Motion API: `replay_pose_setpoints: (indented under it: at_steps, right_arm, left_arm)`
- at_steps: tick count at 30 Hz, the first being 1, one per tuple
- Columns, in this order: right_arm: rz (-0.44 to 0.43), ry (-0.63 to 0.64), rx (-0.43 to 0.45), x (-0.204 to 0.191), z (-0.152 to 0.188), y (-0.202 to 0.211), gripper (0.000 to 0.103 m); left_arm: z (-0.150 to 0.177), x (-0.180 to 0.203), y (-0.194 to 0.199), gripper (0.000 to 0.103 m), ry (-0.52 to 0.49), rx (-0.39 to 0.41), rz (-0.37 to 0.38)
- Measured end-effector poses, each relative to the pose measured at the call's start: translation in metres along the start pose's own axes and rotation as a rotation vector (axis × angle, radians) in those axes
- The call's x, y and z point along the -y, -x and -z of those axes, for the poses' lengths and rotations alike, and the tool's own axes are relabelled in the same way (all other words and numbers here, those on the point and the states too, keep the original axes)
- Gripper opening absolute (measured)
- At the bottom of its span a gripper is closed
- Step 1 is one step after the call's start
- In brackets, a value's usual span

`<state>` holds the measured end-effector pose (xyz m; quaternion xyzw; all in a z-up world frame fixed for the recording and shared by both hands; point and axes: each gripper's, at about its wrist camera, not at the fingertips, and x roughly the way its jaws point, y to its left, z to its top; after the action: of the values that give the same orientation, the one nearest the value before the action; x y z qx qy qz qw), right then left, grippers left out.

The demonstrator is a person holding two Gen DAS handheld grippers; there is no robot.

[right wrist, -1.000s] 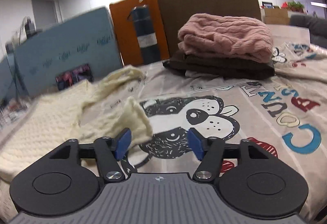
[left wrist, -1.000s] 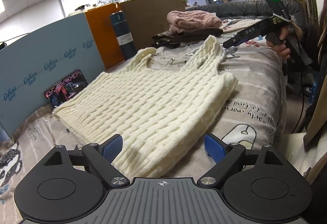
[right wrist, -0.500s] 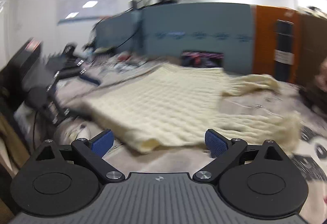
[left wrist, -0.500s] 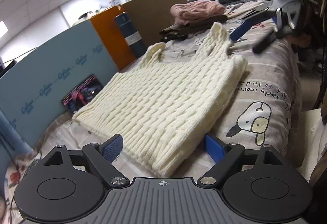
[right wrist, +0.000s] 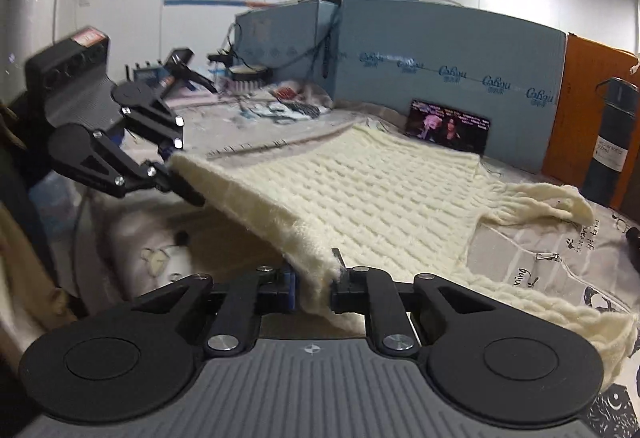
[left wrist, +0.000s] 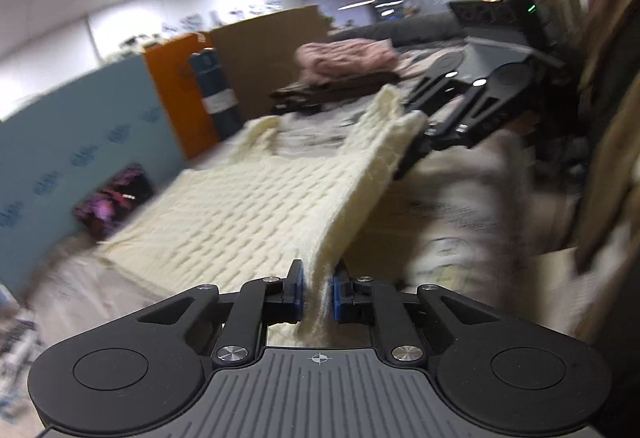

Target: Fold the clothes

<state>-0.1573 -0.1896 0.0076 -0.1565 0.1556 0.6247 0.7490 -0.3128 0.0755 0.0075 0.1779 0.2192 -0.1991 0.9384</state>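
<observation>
A cream knitted vest (left wrist: 248, 206) lies on the printed bedsheet (left wrist: 460, 198), its near side edge lifted. My left gripper (left wrist: 317, 296) is shut on that edge near the hem. My right gripper (right wrist: 314, 290) is shut on the same edge near the armhole. The vest (right wrist: 380, 190) stretches between them, raised off the sheet. Each gripper shows in the other view: the right one (left wrist: 412, 154) at the far end of the lifted edge, the left one (right wrist: 180, 186) likewise. The far strap (right wrist: 552, 202) lies flat.
A folded pink sweater on a dark garment (left wrist: 344, 66) sits at the far end of the bed. Blue (right wrist: 440, 50) and orange (left wrist: 180, 78) panels, a dark flask (right wrist: 612, 142) and a phone (right wrist: 448, 126) line the far side. Cluttered desk (right wrist: 260, 102) beyond.
Both grippers were open beside the vest; now both have shut on its near side edge and lifted it. The right gripper swung round to face across the vest.
</observation>
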Motion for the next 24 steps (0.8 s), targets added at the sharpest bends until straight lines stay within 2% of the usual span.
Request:
replay_pose_setpoints:
  at_steps: [1, 3, 8, 12, 17, 18, 20, 24]
  right_arm:
    - [0.010, 0.000, 0.019, 0.002, -0.003, 0.004, 0.013]
    - [0.053, 0.019, 0.054, 0.005, -0.011, 0.005, 0.013]
    - [0.188, 0.073, 0.124, 0.019, -0.034, -0.020, 0.013]
    - [0.247, 0.073, 0.120, 0.038, -0.047, -0.051, 0.013]
    - [0.262, 0.050, 0.025, 0.056, -0.048, -0.085, 0.015]
    - [0.270, 0.040, 0.019, 0.059, -0.047, -0.089, 0.019]
    - [0.304, 0.009, 0.028, 0.064, -0.045, -0.090, 0.052]
    - [0.380, -0.074, 0.070, 0.075, -0.043, -0.082, 0.064]
  left_arm:
    - [-0.002, -0.003, 0.002, 0.013, 0.014, 0.028, 0.004]
    - [-0.007, -0.013, 0.003, 0.013, 0.048, 0.104, -0.033]
    - [-0.015, -0.043, -0.014, 0.014, 0.168, 0.183, -0.197]
    - [-0.018, -0.070, -0.036, 0.015, 0.282, 0.155, -0.259]
    - [-0.014, -0.087, -0.061, 0.017, 0.345, 0.064, -0.287]
    - [-0.013, -0.089, -0.065, 0.019, 0.354, 0.046, -0.296]
    - [-0.012, -0.093, -0.073, 0.019, 0.370, 0.013, -0.316]
    - [-0.012, -0.099, -0.084, 0.028, 0.384, -0.049, -0.368]
